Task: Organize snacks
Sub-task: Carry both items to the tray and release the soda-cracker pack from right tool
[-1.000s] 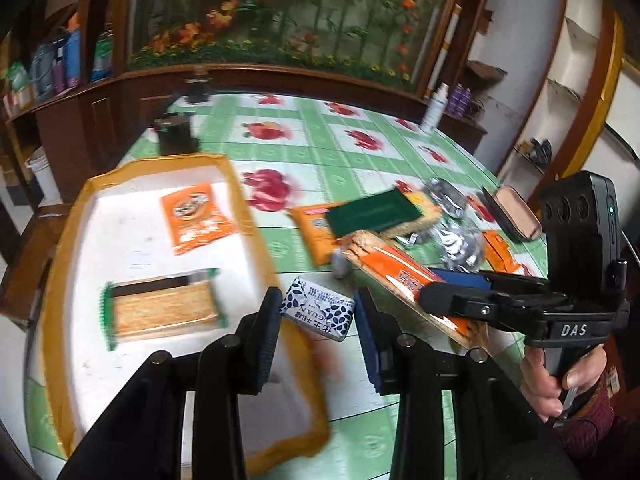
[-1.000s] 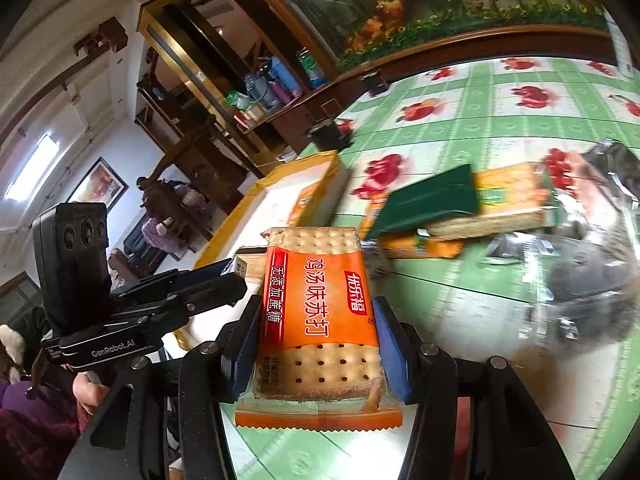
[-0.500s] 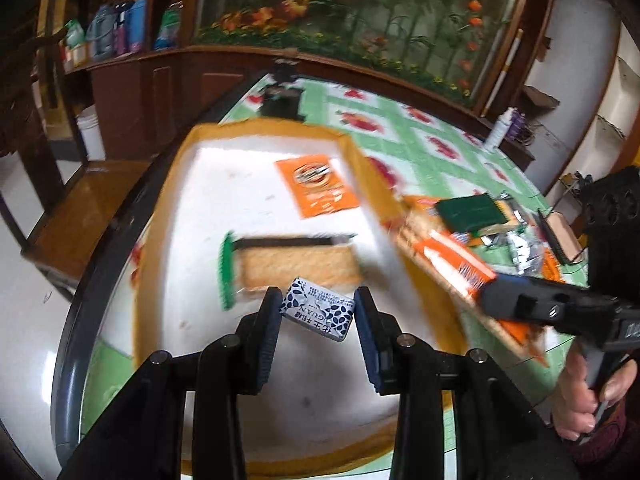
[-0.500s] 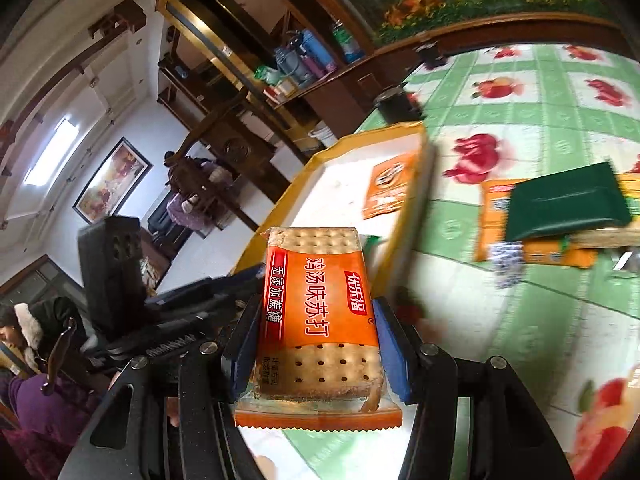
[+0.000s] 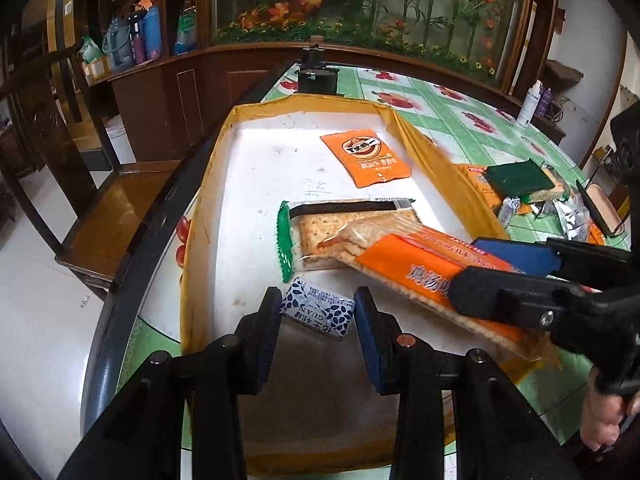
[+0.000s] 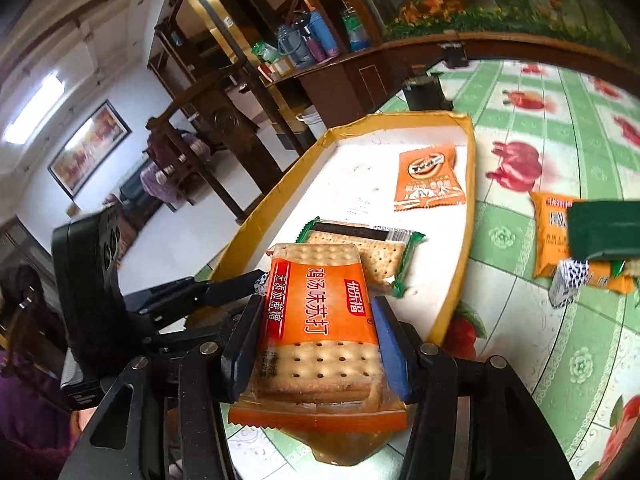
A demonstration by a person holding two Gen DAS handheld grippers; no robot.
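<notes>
Moved: both grippers have travelled from the loose snack pile to above the tray [image 5: 208, 184], each carrying its packet along.
Left gripper [image 5: 316, 314]: fingers narrow, clamped on a small blue-and-white patterned candy packet [image 5: 318, 312], held crosswise between the pads.
Right gripper [image 6: 316, 334]: fingers pressing the sides of an orange cracker packet [image 6: 320, 312], long axis pointing forward over the tray's near end.
Tray: white floor, yellow taped rim; holds a green-edged cracker packet [image 5: 344, 236] and an orange sachet [image 5: 366, 156].
Desk [image 6: 560, 128]: glossy green-checked cloth with red fruit prints.
Room: dark wooden cabinets.
</notes>
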